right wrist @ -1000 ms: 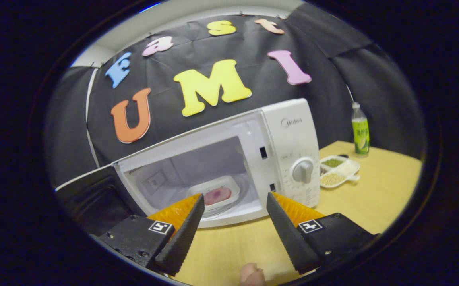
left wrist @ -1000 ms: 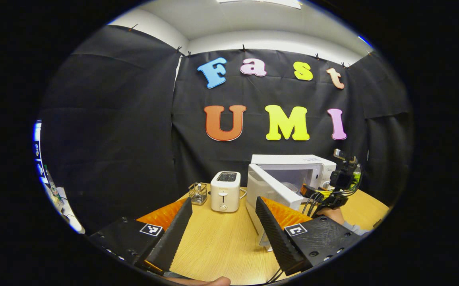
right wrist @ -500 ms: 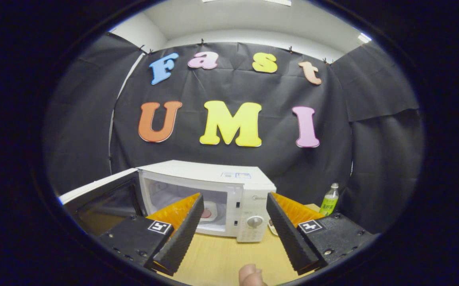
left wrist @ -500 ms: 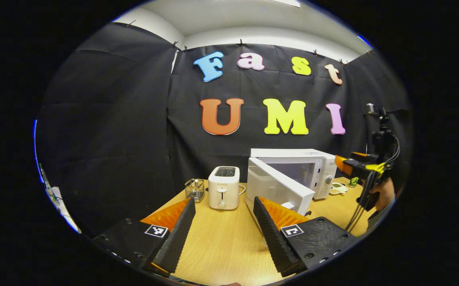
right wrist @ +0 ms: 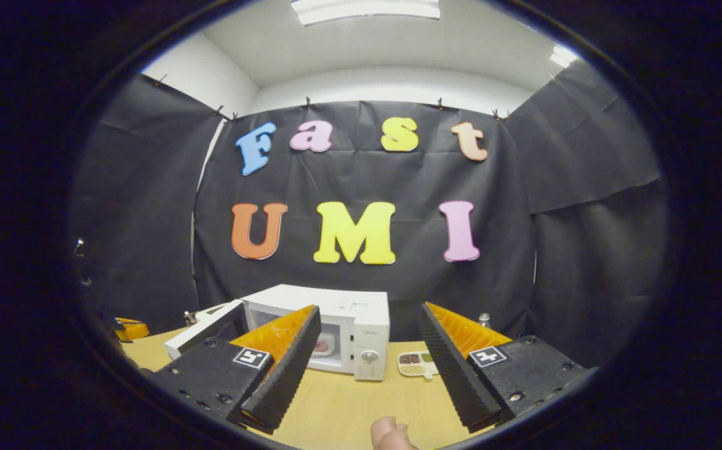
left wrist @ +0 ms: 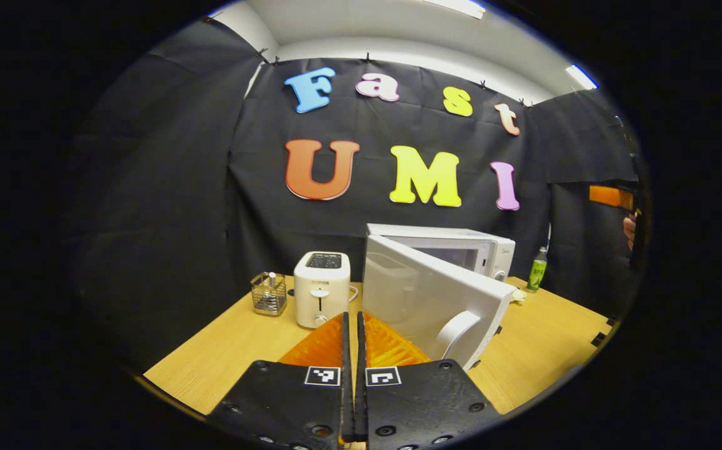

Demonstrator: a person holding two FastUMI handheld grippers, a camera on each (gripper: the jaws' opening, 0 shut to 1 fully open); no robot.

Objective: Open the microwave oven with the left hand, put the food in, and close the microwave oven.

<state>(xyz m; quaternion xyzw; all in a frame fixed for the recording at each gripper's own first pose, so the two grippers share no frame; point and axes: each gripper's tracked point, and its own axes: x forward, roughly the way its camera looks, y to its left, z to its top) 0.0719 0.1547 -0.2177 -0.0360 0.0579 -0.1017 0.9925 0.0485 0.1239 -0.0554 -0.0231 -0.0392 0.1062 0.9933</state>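
Though door [left wrist: 423, 294] ajar, food [right wrist: 324, 345] inside microwave [right wrist: 361, 325].

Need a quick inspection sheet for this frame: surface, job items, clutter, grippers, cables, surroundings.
Surface: light wooden table, bare in front.
Job's things: white microwave oven, door swung open; food container sits inside.
Clutter: white toaster; wire basket beside it; green bottle; divided dish beside the microwave.
Grippers: left gripper shut, empty, before the door; right gripper open, empty, back from the microwave.
Cables: a cord by the toaster.
Surroundings: black cloth wall; white ceiling with a light panel.
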